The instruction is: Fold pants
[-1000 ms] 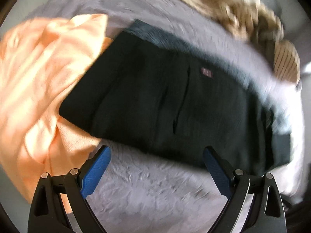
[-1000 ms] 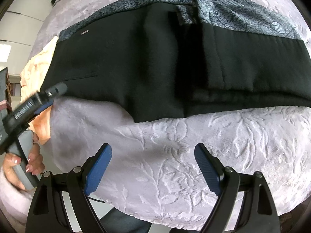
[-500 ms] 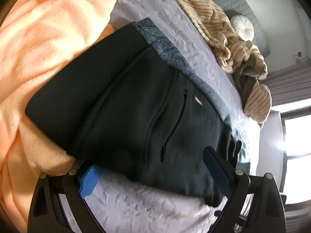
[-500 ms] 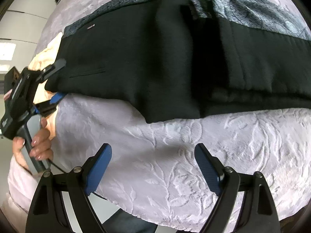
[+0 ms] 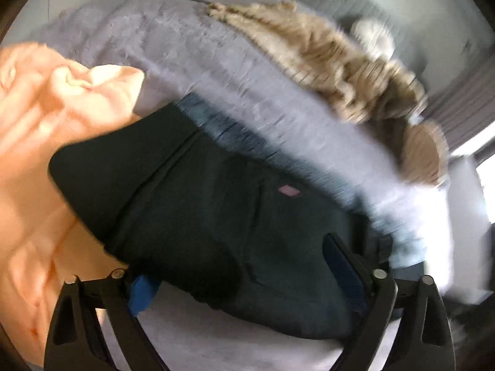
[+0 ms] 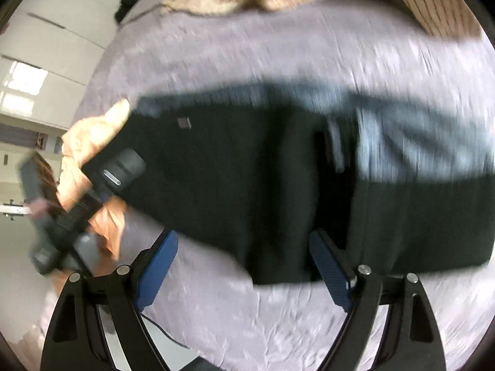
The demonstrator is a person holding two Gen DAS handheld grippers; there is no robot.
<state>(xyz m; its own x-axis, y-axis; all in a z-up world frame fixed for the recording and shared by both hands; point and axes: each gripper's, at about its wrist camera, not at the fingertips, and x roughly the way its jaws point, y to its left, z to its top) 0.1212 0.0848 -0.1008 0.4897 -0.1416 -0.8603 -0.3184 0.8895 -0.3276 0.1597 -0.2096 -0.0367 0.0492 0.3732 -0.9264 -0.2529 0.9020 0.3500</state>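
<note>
Dark folded pants with a grey patterned waistband lie across a lilac bedspread. My left gripper has the pants' near left end between its jaws, which are closing. Its left blue pad is tucked under the cloth, its right finger lies over it, and no squeeze shows. In the right wrist view the pants fill the middle. My right gripper stands open over their near edge, pads apart from the cloth. The left gripper's body shows at the pants' left end. Both views are motion-blurred.
A peach towel lies bunched under and beside the pants' left end. A beige striped garment sprawls along the far side of the bed. The bed's near edge runs just below my right gripper, with floor beyond it.
My left gripper has slid onto the pants' left end and its jaws have narrowed around the cloth. My right gripper has moved forward until its fingertips reach over the pants' near edge.
</note>
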